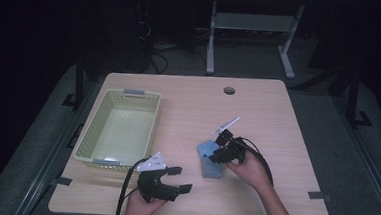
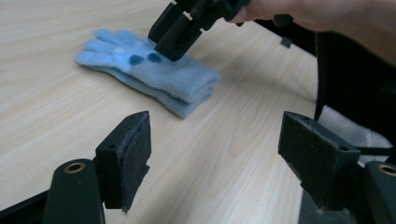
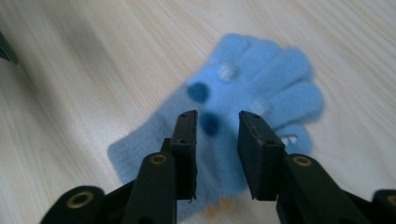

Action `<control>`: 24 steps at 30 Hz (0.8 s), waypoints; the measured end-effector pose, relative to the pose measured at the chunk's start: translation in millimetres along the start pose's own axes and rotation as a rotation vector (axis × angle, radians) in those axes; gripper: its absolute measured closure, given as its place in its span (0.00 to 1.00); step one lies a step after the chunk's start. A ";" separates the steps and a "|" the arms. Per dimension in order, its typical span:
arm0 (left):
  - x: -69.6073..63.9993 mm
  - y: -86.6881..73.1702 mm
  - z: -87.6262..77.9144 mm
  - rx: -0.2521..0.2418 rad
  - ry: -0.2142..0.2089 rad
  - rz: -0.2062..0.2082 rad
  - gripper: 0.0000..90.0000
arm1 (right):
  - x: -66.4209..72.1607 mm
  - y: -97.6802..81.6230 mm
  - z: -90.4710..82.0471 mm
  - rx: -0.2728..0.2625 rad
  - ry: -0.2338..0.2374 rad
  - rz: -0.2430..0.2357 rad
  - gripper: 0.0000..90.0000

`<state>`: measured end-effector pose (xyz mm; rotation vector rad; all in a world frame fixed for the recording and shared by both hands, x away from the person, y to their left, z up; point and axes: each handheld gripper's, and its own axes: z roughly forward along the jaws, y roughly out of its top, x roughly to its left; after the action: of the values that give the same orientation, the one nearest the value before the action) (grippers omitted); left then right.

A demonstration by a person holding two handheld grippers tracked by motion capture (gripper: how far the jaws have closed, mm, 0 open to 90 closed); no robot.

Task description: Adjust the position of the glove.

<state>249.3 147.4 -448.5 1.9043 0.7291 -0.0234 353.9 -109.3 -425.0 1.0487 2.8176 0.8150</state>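
Observation:
A light blue fleecy glove with dark blue dots lies flat on the wooden table, fingers pointing away from the person. My right gripper hovers just over its palm, jaws a little apart, nothing pinched between them. In the right gripper view the glove lies under the right gripper. My left gripper rests near the table's front edge, left of the glove, jaws wide apart and empty. The left gripper view looks past the left gripper at the glove and the right gripper above it.
A pale green plastic basket stands at the table's left side. A round cable hole sits near the far edge. Bare wood stretches to the right of the glove and behind it.

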 end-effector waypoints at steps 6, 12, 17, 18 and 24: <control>1.1 3.6 2.6 -0.015 -0.008 -0.064 0.31 | -7.2 -16.0 -13.7 -0.056 -0.010 0.072 0.67; -0.7 10.7 9.2 -0.003 0.006 -0.103 0.33 | -9.4 -30.6 -21.2 -0.098 -0.003 0.138 0.57; 0.7 19.9 21.3 0.008 0.024 -0.155 0.34 | -9.0 -39.6 -20.6 -0.109 0.016 0.193 0.50; 1.9 22.3 23.6 0.011 0.028 -0.167 0.34 | -9.3 -41.6 -20.0 -0.118 0.021 0.212 0.49; 8.8 34.6 37.6 0.036 0.070 -0.225 0.33 | -11.6 -46.8 -16.2 -0.132 0.062 0.274 0.43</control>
<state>285.0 110.8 -439.8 1.8563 0.9936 -0.1123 331.5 -153.8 -435.3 1.4300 2.6592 1.0559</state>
